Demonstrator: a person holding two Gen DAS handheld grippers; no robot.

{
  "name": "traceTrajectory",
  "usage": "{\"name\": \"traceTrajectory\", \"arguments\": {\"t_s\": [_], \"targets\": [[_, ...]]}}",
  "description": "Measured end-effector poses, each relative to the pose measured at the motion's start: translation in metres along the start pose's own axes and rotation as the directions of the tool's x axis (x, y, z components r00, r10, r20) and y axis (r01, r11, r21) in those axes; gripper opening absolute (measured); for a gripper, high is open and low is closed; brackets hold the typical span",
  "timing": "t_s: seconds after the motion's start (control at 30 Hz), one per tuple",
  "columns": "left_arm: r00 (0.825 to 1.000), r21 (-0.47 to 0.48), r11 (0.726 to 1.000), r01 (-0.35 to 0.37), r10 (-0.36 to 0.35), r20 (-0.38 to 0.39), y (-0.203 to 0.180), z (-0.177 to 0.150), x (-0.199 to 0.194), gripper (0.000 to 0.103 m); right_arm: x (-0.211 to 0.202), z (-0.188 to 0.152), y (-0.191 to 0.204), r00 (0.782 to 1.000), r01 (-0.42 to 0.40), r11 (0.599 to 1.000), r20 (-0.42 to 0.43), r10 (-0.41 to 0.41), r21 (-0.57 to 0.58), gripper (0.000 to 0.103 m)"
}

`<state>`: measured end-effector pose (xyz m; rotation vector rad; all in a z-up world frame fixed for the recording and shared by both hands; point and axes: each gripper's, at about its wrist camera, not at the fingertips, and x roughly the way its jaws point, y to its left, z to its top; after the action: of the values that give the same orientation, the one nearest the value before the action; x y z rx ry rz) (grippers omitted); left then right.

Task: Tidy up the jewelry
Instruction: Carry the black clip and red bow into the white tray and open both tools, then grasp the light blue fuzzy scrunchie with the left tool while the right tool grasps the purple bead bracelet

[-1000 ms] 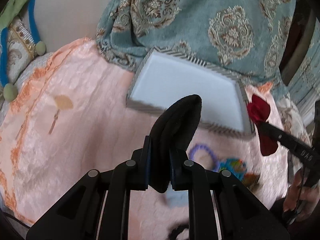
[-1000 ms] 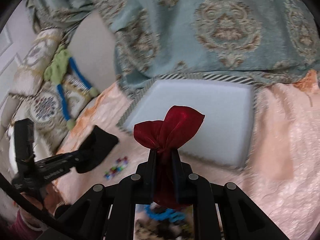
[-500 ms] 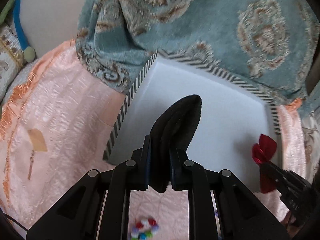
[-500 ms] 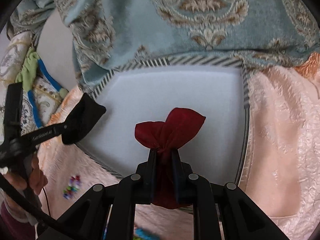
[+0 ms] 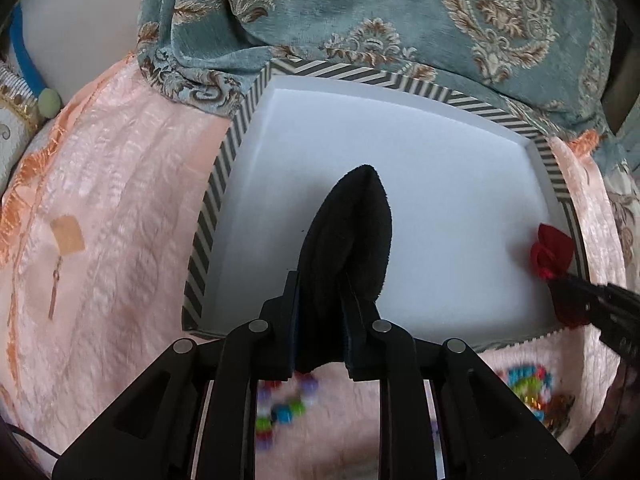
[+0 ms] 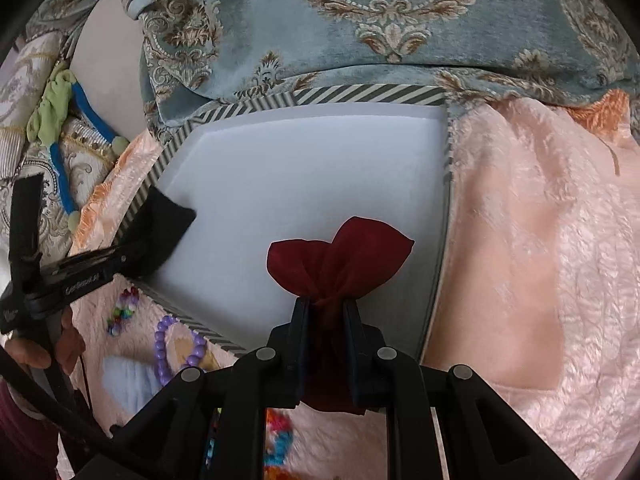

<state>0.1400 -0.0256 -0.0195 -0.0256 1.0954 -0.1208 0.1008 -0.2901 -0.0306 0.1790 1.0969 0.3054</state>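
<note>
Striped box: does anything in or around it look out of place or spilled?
The striped box is bare inside. Loose jewelry lies on the pink cloth outside its near edge: a purple bead bracelet and colourful beads. They look unsorted, not spilled. Nothing appears damaged.

surface: pink textured bedspread (image 6: 540,240) with orange fringe | behind: teal blanket (image 6: 380,20) with gold and brown ornaments, bunched in folds | left: cream patterned cushion (image 6: 24,76), plain pale wall (image 5: 80,32) | light: soft daylight
</note>
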Motion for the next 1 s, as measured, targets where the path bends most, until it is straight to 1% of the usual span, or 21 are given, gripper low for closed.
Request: {"name": "traceTrajectory", "arguments": {"t_s": [0.03,0.07,0.1,0.17,0.23,0.27,0.33,0.47,0.53,0.57,0.6,0.7,1.0], "targets": [[1.0,-0.007,1.0,-0.001,0.001,0.001,0.0,-0.003,-0.002,0.027,-0.001,0.0,-0.001,1.0,0.0,1.0,0.006,0.0,0.012,0.022],[1.0,-0.014,1.0,-0.002,0.002,0.003,0.001,-0.005,-0.004,0.037,-0.002,0.0,-0.002,1.0,0.006,1.0,0.015,-0.006,0.029,0.037],[1.0,-0.028,1.0,-0.002,0.003,0.009,0.002,-0.007,-0.006,0.04,-0.004,0.0,-0.004,1.0,0.003,0.999,0.028,-0.005,0.05,0.044],[1.0,-0.052,0.999,0.006,-0.005,0.015,0.004,-0.009,-0.01,0.045,-0.008,0.0,-0.002,0.998,-0.026,0.997,0.055,0.022,0.075,0.045],[0.999,-0.07,0.997,0.016,-0.014,0.03,0.006,-0.011,-0.017,0.051,-0.014,-0.001,0.004,0.997,-0.026,0.997,0.071,0.022,0.068,0.045],[0.999,-0.077,0.997,0.015,-0.011,0.047,0.007,-0.014,-0.023,0.052,-0.018,-0.003,0.007,0.997,-0.023,0.998,0.08,0.018,0.063,0.045],[0.998,-0.08,0.997,0.007,-0.002,0.065,0.007,-0.015,-0.03,0.052,-0.026,-0.008,0.014,0.995,-0.026,0.998,0.098,0.019,0.062,0.046],[0.993,-0.079,0.996,-0.032,0.041,0.109,0.006,-0.024,-0.051,0.053,-0.043,-0.017,0.026,0.991,-0.017,0.998,0.131,0.009,0.065,0.049],[0.99,-0.068,0.996,-0.052,0.061,0.129,0.003,-0.031,-0.061,0.053,-0.057,-0.025,0.034,0.987,-0.011,0.999,0.164,0.003,0.05,0.055],[0.988,-0.064,0.996,-0.059,0.068,0.137,0.003,-0.034,-0.066,0.053,-0.063,-0.028,0.039,0.984,-0.006,0.999,0.179,-0.002,0.043,0.06],[0.986,-0.06,0.996,-0.063,0.071,0.148,0.001,-0.039,-0.072,0.053,-0.07,-0.031,0.043,0.98,0.001,0.999,0.197,-0.008,0.036,0.063],[0.983,-0.06,0.996,-0.063,0.072,0.167,0.0,-0.05,-0.087,0.053,-0.087,-0.04,0.059,0.973,0.016,1.0,0.232,-0.017,0.003,0.064],[0.97,-0.045,0.995,-0.087,0.095,0.222,-0.01,-0.086,-0.125,0.053,-0.112,-0.063,0.085,0.965,0.014,0.999,0.262,-0.004,-0.036,0.065]]}}
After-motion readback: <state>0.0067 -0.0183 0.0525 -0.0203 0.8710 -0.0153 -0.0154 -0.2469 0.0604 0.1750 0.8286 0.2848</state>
